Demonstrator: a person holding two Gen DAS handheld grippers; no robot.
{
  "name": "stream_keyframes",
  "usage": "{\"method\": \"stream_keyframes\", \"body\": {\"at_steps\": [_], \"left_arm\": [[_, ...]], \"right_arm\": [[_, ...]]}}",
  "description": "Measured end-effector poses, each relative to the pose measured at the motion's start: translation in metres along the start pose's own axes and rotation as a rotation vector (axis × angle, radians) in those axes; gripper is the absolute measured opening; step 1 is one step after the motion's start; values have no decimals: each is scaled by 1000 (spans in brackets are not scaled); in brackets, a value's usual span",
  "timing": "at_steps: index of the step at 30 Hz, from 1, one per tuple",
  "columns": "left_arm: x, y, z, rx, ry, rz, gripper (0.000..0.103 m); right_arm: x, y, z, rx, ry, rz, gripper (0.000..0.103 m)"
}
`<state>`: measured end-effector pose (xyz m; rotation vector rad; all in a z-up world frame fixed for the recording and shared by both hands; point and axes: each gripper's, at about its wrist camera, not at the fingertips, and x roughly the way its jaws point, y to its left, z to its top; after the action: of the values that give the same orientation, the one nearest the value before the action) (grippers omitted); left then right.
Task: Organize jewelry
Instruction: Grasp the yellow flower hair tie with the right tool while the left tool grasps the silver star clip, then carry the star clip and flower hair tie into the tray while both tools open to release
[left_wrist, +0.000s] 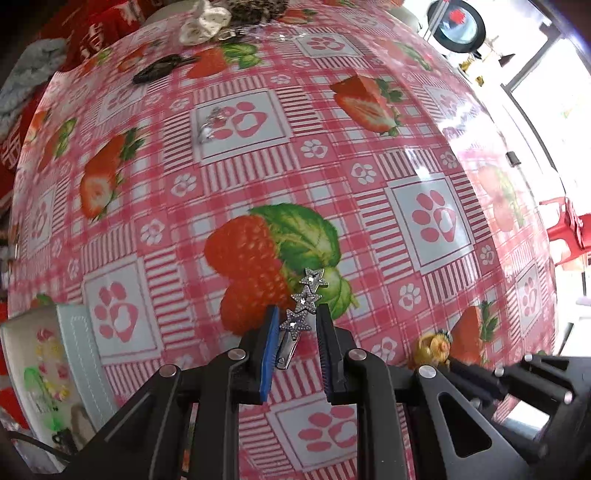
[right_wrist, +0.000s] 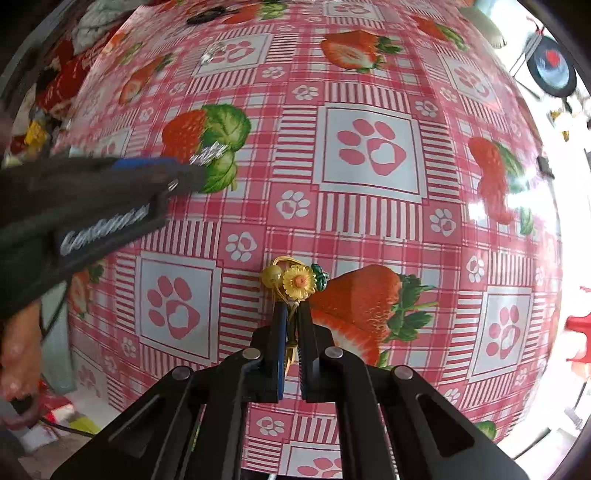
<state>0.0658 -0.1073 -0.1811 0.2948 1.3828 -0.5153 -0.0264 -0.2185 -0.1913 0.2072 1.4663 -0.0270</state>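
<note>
left hand-held gripper (left_wrist: 295, 325) pinching silver rhinestone three-star hair clip (left_wrist: 304, 302) by its base (stars clear) | right hand-held gripper (right_wrist: 291, 314) clamping yellow daisy-and-bead hair tie (right_wrist: 293, 282) | both lifted over counter (right_wrist: 369, 147), likely for sorting

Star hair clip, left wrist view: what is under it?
Under the star hair clip, held between the left claw fingers, lies the strawberry-print tablecloth. Its metal clasp shows beneath the stars; the clasp's rear end is hidden by the fingers.
</note>
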Motion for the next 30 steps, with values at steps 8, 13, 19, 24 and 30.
{"method": "stream_keyframes", "body": {"at_steps": [8,13,19,24,30], "left_arm": [[-25,30,-23,-100,-31,-16,21],[-42,44,-35,-139,-54,-19,21],[-48,55,-47,-173,-51,-10,21],[-44,57,-49,-183,-43,-12,21],[-45,56,-50,-180,-42,-11,21]], "right_arm": [[-16,-18,22,34,2,52,5],[-26,-19,38,21,-7,61,5],[-24,-13,43,7,5,58,6],[-8,-2,34,-9,35,32,8],[-8,7,34,-71,-4,18,60]]}}
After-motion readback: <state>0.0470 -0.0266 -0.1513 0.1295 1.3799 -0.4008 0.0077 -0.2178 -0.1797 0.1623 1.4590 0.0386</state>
